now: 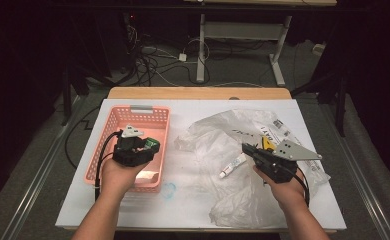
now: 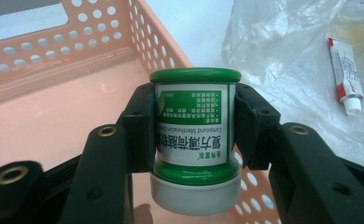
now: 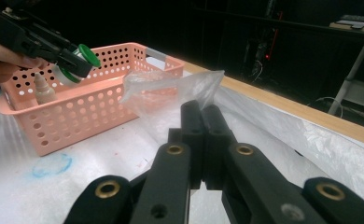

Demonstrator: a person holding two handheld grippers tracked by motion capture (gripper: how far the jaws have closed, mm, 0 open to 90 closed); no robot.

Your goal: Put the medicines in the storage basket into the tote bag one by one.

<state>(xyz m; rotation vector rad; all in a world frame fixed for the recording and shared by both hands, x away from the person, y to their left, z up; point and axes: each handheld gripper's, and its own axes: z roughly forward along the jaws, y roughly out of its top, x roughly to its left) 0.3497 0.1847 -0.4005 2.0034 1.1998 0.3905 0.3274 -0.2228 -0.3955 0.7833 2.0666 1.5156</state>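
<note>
The left claw (image 2: 195, 140) is clamped on a green jar (image 2: 195, 135), directly over the pink basket (image 1: 108, 131); the right claw (image 3: 203, 135) is pinched together on the plastic bag (image 3: 171, 91).

green jar (image 2: 195, 135), white cap (image 2: 195, 198), pink basket (image 1: 108, 131)

Green jar (image 2: 195, 140), held upside down in left gripper (image 2: 194, 126): white label with inverted print; "Compound Menthol..." read in small Latin letters, rest of line unclear. Large green Chinese characters noted beneath it; green panel of fine white print not legible. Tube (image 2: 346, 74): red and white, small print seen, too small to be read. Printed sheet (image 1: 275, 129) on plastic bag (image 1: 223, 135): bold black letters seen, not read with certainty.
</note>
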